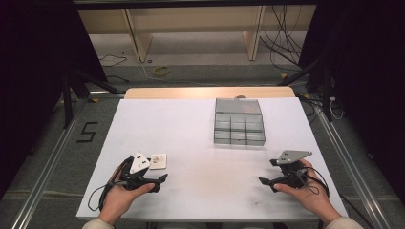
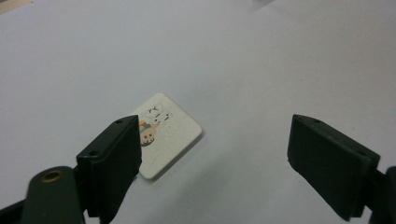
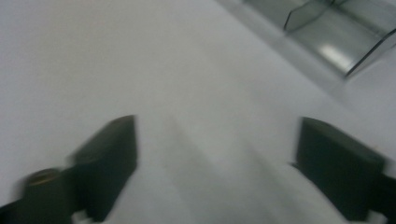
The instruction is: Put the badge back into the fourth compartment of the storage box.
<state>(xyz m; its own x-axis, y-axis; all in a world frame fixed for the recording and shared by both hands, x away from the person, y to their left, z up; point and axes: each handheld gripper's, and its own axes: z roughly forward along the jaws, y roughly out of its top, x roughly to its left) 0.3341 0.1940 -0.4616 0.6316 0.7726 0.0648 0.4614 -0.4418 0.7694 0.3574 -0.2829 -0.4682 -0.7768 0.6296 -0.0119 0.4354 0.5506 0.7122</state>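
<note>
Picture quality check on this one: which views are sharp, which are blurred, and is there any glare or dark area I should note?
High view: sharp on the white table, room edges fall into darkness, clear divided box shows faint reflections. Left gripper view: crisp, the small printed tile in focus, soft shadow under it. Right gripper view: smeared, jaws and box blurred, a bright glare patch on the box.
</note>
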